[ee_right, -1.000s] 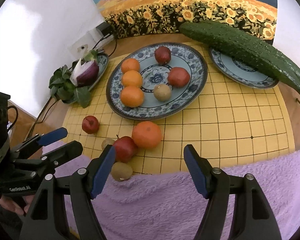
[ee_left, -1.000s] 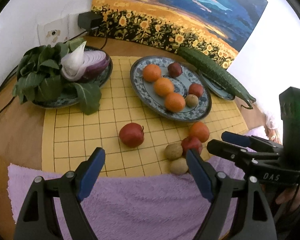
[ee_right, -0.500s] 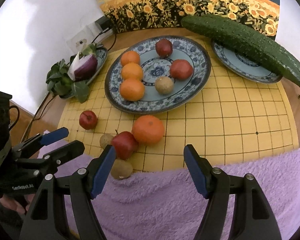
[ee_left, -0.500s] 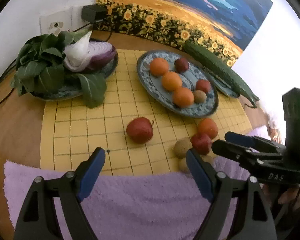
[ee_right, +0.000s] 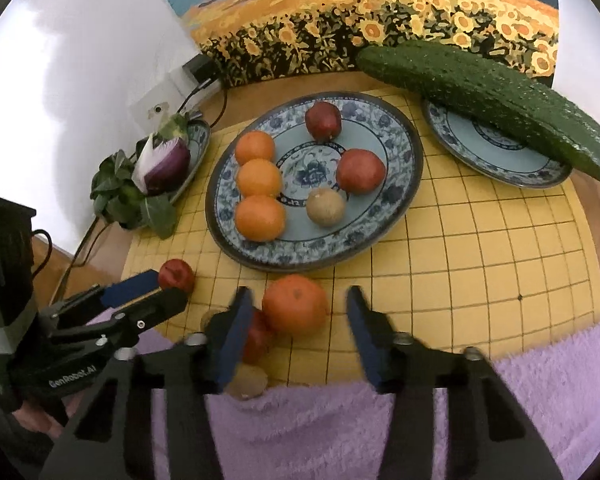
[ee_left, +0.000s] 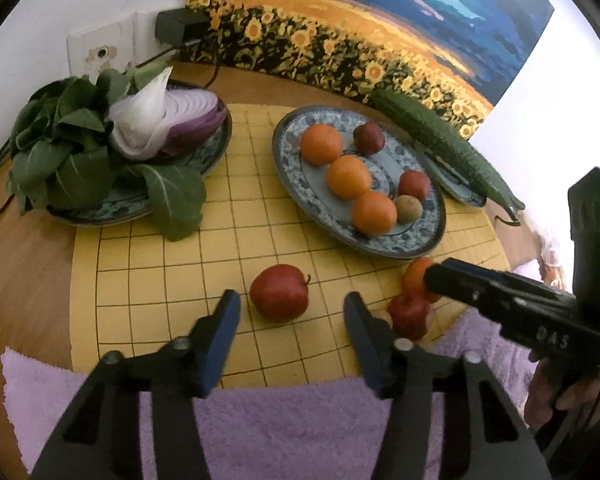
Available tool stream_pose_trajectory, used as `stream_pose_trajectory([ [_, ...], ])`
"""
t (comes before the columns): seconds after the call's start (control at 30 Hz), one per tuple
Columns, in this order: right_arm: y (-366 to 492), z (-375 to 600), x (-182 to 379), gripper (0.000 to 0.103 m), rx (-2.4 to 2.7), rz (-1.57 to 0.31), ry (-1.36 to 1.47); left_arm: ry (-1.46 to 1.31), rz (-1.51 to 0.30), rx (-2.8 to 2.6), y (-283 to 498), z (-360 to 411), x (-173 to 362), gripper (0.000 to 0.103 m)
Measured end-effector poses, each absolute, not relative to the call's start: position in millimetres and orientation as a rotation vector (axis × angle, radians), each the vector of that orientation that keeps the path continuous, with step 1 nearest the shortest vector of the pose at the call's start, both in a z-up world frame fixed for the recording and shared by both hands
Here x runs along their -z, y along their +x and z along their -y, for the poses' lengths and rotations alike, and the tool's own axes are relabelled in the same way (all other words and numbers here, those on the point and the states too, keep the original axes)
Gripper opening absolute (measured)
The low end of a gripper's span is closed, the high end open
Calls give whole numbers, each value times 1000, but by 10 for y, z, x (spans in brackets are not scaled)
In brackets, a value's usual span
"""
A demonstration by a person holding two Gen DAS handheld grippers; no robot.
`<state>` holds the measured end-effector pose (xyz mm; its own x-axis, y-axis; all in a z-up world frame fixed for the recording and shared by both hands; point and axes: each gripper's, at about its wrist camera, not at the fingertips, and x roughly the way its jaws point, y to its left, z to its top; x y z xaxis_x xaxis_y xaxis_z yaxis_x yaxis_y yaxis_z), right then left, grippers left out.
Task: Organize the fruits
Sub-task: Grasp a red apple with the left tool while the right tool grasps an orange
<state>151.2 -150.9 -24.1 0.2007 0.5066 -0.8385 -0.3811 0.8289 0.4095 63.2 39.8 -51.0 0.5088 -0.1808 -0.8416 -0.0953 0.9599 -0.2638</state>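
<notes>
Purple towel [ee_right: 540,400] nearest. Jaws just closing on both sides, still gripping nothing: right gripper [ee_right: 298,300] straddling the loose orange [ee_right: 296,304], left gripper [ee_left: 290,308] just short of a red apple [ee_left: 280,292]. Risk here: pinching off-centre and rolling that orange into the second apple [ee_right: 256,340] and kiwi [ee_right: 248,380] alongside. Farther back, on the plate [ee_right: 400,200]: three oranges, two apples, one kiwi.

The left hand-held gripper [ee_left: 292,312] has just been closing its jaws, which stand apart over the yellow mat [ee_left: 148,280] with a red apple [ee_left: 279,293] just beyond them, untouched. Farther off, a plate [ee_left: 296,184] holds oranges [ee_left: 348,176]. The right hand-held gripper [ee_left: 436,280] reaches in from the right.
</notes>
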Motion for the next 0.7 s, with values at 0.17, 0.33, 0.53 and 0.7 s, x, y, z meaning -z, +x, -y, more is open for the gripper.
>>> stream_pose_trajectory([
  [0.17,1490,1462,240,34,-633,-1211,94,-309,-1072,57,653,-442,543,31],
  [0.33,1491,1461,243,33,-639,-1210,100,-305,-1071,60,629,-446,508,31],
  [0.53,1468,1446,201,33,-656,-1199,83,-333,-1039,50,618,-475,424,31],
  [0.7,1454,1480,173,33,-664,-1189,96,-330,-1030,49,623,-462,385,31],
])
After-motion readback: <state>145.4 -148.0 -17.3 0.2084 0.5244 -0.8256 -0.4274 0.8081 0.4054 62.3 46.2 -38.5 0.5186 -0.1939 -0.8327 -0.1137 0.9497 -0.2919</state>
